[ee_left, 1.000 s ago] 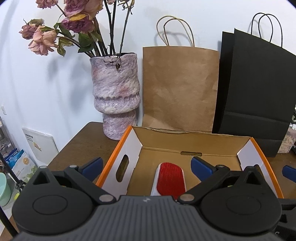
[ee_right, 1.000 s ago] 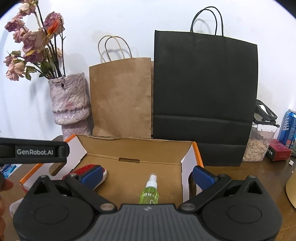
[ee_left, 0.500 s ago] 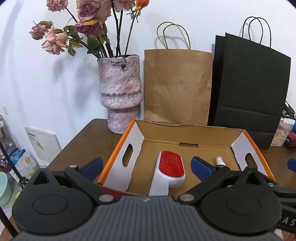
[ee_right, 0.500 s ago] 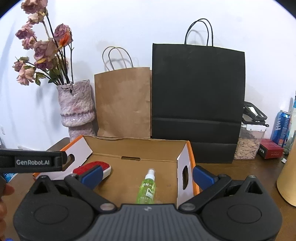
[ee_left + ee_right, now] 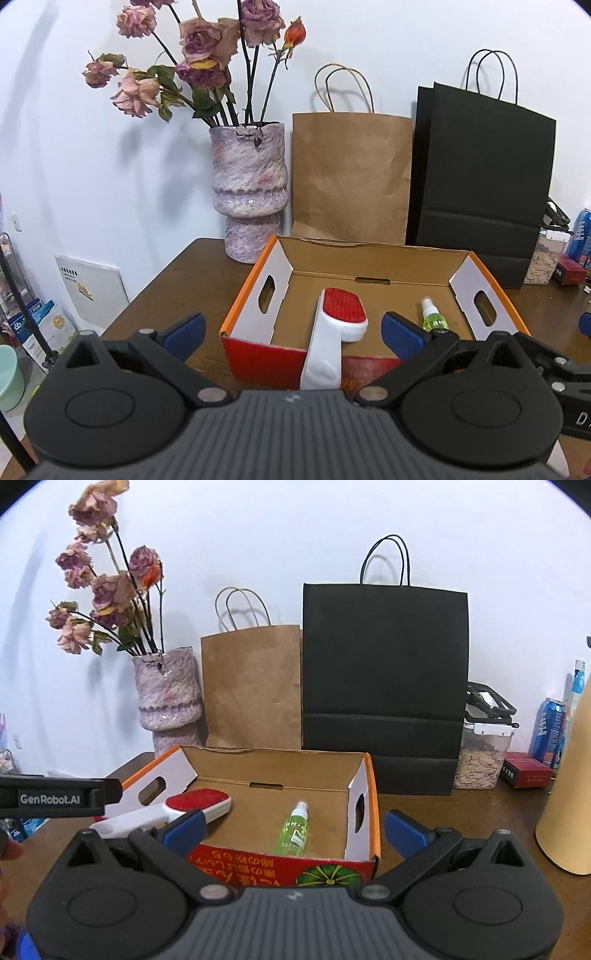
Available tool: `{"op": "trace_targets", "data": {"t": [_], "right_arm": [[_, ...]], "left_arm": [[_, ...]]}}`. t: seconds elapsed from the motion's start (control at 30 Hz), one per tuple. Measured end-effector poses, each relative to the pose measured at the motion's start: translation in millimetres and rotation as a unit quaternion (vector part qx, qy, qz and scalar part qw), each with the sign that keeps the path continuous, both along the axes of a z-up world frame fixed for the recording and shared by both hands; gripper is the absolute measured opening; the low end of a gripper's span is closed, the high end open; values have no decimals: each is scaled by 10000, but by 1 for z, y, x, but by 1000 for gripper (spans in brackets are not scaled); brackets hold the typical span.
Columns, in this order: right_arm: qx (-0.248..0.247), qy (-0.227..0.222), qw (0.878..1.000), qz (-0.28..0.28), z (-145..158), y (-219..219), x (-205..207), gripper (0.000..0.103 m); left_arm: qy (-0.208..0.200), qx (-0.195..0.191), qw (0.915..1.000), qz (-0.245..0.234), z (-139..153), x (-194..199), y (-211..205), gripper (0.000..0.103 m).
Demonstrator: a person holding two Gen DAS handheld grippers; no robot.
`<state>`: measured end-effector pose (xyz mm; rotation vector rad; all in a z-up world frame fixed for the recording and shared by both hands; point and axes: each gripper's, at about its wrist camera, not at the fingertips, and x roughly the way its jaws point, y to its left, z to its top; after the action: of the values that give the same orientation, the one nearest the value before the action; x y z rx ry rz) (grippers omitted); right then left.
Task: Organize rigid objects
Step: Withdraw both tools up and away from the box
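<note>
Hovering level before the box (image 5: 369, 266), both tools (image 5: 291, 332) (image 5: 293, 829) gape empty.

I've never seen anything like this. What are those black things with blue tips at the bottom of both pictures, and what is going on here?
No robot here: a person holds a pair of tongs in each hand, each carrying a wide-angle camera that looks forward along its blue-tipped fingers. One picture comes from the left tongs, the other from the right tongs. Both are open and hold nothing. Ahead, on a brown table, stands an open cardboard box. In it lie a white brush with a red pad, its handle sticking out over the front edge, and a small green spray bottle. Behind stand a vase of dried roses and two paper bags.
</note>
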<state>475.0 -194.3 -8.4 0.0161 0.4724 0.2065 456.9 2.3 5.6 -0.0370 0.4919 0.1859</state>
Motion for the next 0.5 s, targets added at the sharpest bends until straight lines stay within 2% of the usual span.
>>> {"op": "trace_targets", "data": {"t": [0.33, 0.5], "right_arm": [[95, -150, 9998, 59, 8, -11, -39, 103], [96, -207, 9997, 63, 6, -18, -62, 103]], "left_arm": [[-133, -71, 9999, -59, 8, -39, 1, 103], [-133, 21, 9998, -167, 7, -55, -1, 103]]}}
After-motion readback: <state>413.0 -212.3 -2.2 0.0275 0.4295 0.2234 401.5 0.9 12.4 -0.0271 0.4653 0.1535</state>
